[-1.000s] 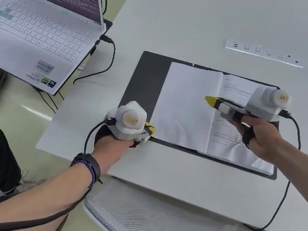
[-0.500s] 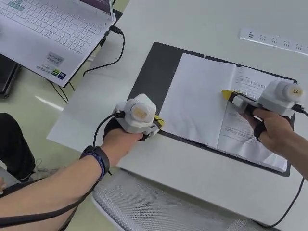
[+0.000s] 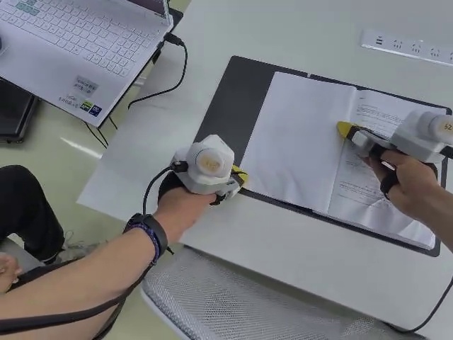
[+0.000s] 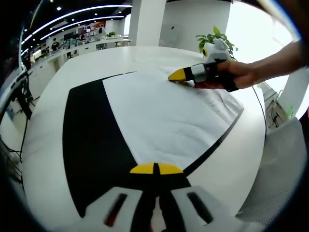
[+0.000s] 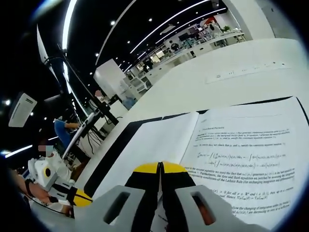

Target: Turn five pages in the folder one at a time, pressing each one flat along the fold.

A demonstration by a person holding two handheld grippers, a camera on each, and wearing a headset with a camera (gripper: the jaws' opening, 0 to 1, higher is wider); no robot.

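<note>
An open black folder (image 3: 233,99) lies on the white table, a blank turned page (image 3: 297,142) on its left half and a printed page (image 3: 368,177) on the right. My right gripper (image 3: 345,129) is shut, its yellow tips resting on the paper by the fold (image 5: 190,140). My left gripper (image 3: 239,176) is shut too, at the folder's near left edge; its yellow tips (image 4: 155,168) touch the black cover (image 4: 91,145) just below the blank page (image 4: 164,116). The right gripper (image 4: 176,76) also shows in the left gripper view, at the fold.
A white laptop (image 3: 78,42) sits at the table's far left, its black cable (image 3: 166,78) curving toward the folder. A white power strip (image 3: 407,46) lies at the far right. A grey mesh chair seat (image 3: 233,304) is below the table's near edge.
The camera has shifted, so the folder sits higher and further right in the picture. Both grippers keep the same places on the folder, both shut.
</note>
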